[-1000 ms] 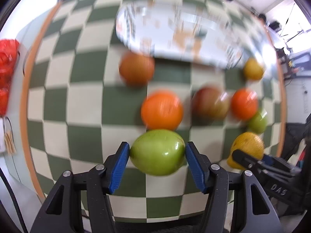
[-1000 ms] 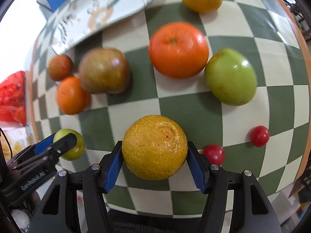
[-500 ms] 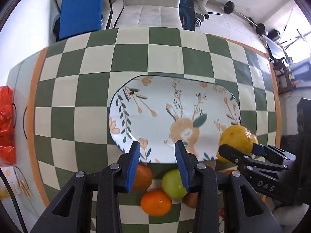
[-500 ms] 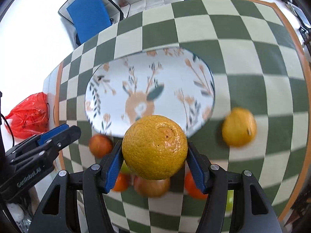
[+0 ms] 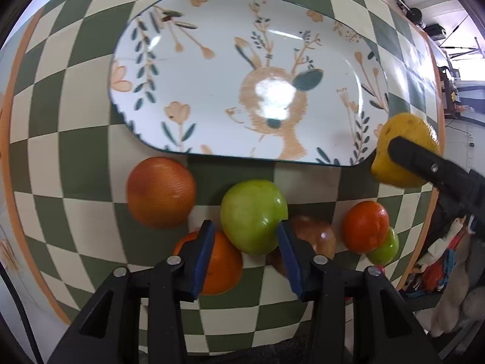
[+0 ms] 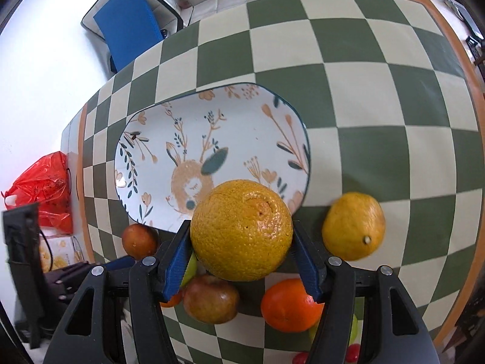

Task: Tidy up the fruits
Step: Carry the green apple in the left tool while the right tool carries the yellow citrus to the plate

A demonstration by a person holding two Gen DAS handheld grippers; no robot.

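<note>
A green apple (image 5: 253, 217) lies on the checked table just below the flowered plate (image 5: 212, 91). My left gripper (image 5: 245, 229) hangs over the apple with its jaws opening. The right fingertip overlaps the apple's edge, and a gap shows at the left pad, so nothing is gripped. My right gripper (image 6: 241, 236) is shut on a large yellow-orange orange (image 6: 242, 230), held above the near right rim of the plate (image 6: 242, 121). The same orange (image 5: 403, 151) also shows at the right of the left wrist view.
Around the apple lie a reddish fruit (image 5: 160, 192), an orange (image 5: 212, 267), a brown-red apple (image 5: 315, 236), a tangerine (image 5: 365, 227) and a small green fruit (image 5: 385, 247). A yellow fruit (image 6: 353, 226) sits right of the plate. Beyond the table are a red bag (image 6: 42, 191) and a blue chair (image 6: 130, 33).
The left gripper let go of the green apple, narrowed, then dropped toward the fruits with its jaws wider. The right gripper carried its orange from the near table to the plate's edge.
</note>
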